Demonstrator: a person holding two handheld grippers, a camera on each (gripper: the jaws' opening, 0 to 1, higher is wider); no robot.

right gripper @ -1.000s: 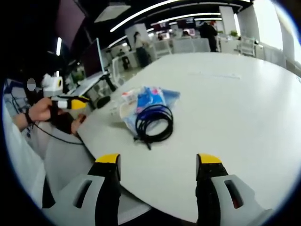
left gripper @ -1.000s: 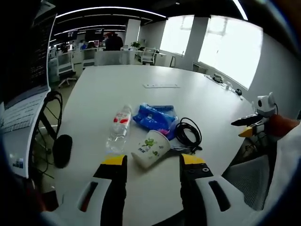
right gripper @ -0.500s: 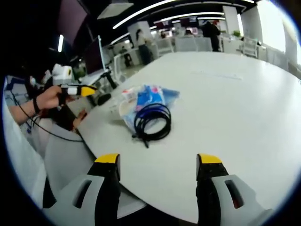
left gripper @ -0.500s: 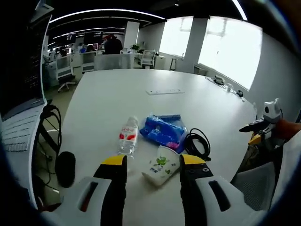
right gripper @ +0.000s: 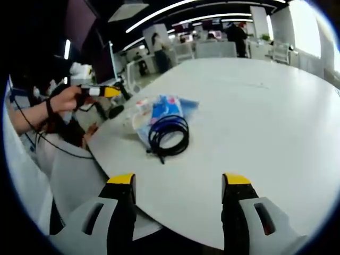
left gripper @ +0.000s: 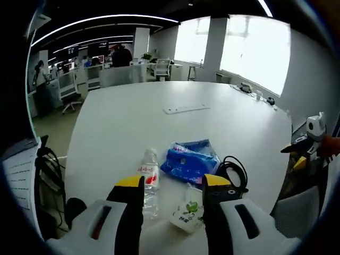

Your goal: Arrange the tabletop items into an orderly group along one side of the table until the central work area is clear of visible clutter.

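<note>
While nothing is yet gripped, both tools hover above the near edge of the white table [left gripper: 133,122], so the tidying looks barely begun. In the left gripper view, the left gripper [left gripper: 172,183] stands with its jaws spread and empty; the clear water bottle [left gripper: 149,178] with a red label lies just ahead of its left jaw, the white paper cup [left gripper: 188,212] lies tipped on its side between the jaw tips, the blue plastic packet [left gripper: 191,158] sits just beyond, and the coiled black cable [left gripper: 234,172] rests ahead of the right jaw. In the right gripper view, the right gripper [right gripper: 179,180] is likewise spread and holding nothing, with the cable ahead and to its left, well apart.

The next move probably calls for lowering the left gripper onto the cup or bottle and closing on it.

The cup's lower part is cut off behind the jaws. A flat white strip [left gripper: 182,109] far ahead is too small to identify, and a dark object [left gripper: 71,207] left of the left jaw is unclear.
</note>
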